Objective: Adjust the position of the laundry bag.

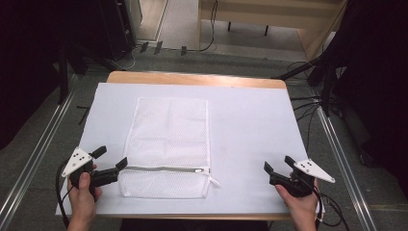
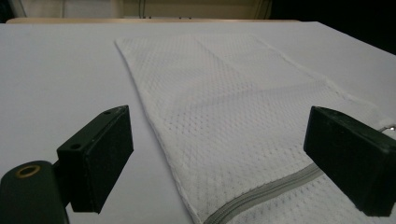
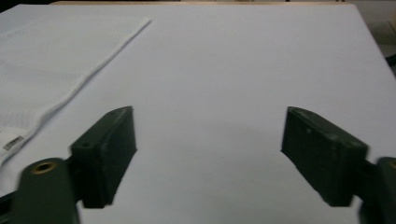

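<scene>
On the white-covered table (image 1: 250, 120), a zipped mesh bag (image 1: 166, 139) lies flat; left gripper (image 1: 109, 163) and right gripper (image 1: 276, 166) hover wide-jawed, empty; likely next: grasping its zipper pull (image 1: 213, 181).

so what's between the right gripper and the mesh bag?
Nothing: high view shows bare white table cover between the right gripper and the mesh bag.

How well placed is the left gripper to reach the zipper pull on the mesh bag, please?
Probably not well: the left gripper, open, sits at the mesh bag's left edge, while the zipper pull lies at the far right end, though nothing blocks the way.
</scene>
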`<state>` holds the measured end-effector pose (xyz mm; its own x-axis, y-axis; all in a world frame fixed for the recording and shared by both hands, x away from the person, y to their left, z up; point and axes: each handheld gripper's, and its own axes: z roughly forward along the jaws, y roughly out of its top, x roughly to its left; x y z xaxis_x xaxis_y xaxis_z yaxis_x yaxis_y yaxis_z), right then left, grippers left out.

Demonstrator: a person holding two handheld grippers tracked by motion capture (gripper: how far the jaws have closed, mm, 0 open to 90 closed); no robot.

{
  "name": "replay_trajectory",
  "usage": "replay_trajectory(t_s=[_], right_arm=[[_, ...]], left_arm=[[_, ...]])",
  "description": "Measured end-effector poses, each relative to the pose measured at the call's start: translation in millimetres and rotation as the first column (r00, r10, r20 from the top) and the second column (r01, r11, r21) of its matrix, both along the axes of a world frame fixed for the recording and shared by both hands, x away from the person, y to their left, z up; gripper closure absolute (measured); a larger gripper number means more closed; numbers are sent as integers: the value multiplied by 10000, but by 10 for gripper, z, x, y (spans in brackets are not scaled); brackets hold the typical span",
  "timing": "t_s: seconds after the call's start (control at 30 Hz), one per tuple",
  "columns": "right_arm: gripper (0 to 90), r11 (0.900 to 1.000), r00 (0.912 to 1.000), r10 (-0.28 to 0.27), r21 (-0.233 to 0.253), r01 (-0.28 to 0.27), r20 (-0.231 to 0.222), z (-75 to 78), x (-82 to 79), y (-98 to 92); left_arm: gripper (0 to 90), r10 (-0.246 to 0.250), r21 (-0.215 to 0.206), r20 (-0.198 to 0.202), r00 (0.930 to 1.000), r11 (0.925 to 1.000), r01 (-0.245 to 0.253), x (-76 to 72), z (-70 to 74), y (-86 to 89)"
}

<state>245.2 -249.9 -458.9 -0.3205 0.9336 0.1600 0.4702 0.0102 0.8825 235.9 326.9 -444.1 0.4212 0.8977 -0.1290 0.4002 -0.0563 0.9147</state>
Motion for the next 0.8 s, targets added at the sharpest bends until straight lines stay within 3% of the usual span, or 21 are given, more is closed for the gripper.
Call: replay_trajectory(t_s=[0.07,0.13,0.17,0.2,0.27,0.33,0.37,0.47,0.53,0.6,0.63,0.73,0.8], right_arm=[[231,9999,9999,100,-3,-100,25,10,14,39],[253,9989,9993,323,-345,-330,-194,32,87,250],[253,9989,9993,323,-345,-330,-194,32,87,250],[273,9984,9985,398,-395,-413,-384,19,152,386],[282,9980,9981,469,-414,-486,-411,15,186,434],[315,9979,9963,609,-192,-621,-603,26,336,654],[315,9979,9963,609,-192,-621,-603,26,336,654],[370,9963,9902,859,168,-846,-1102,49,547,940],[396,9962,9890,867,146,-855,-1201,56,583,996],[463,9958,9849,914,61,-914,-1470,76,669,1142],[531,9937,9775,1119,195,-1102,-1788,90,737,1263],[571,9881,9662,1513,29,-1541,-2085,104,851,1506],[586,9883,9617,1475,-26,-1522,-2312,97,921,1612]], left_arm=[[84,81,-17,-40,10000,10000,-81,-1,-1,5],[84,86,-86,-109,9999,9999,-87,5,-5,11],[84,86,-86,-109,9999,9999,-87,5,-5,11],[85,110,-94,-134,9998,9999,-112,13,-11,9],[84,100,-103,-199,9998,9999,-102,27,-20,6],[84,103,-145,-220,9997,9998,-107,34,-25,9],[84,103,-145,-220,9997,9998,-107,34,-25,9],[84,154,-84,-241,9996,9998,-156,27,-23,29],[85,331,145,-230,9992,9994,-328,24,-20,39],[87,479,313,-219,9986,9984,-473,23,-17,40],[144,543,324,-212,9983,9980,-536,24,-16,37],[142,476,411,-216,9986,9981,-467,28,-15,19],[142,481,425,-213,9986,9980,-472,27,-13,12]])
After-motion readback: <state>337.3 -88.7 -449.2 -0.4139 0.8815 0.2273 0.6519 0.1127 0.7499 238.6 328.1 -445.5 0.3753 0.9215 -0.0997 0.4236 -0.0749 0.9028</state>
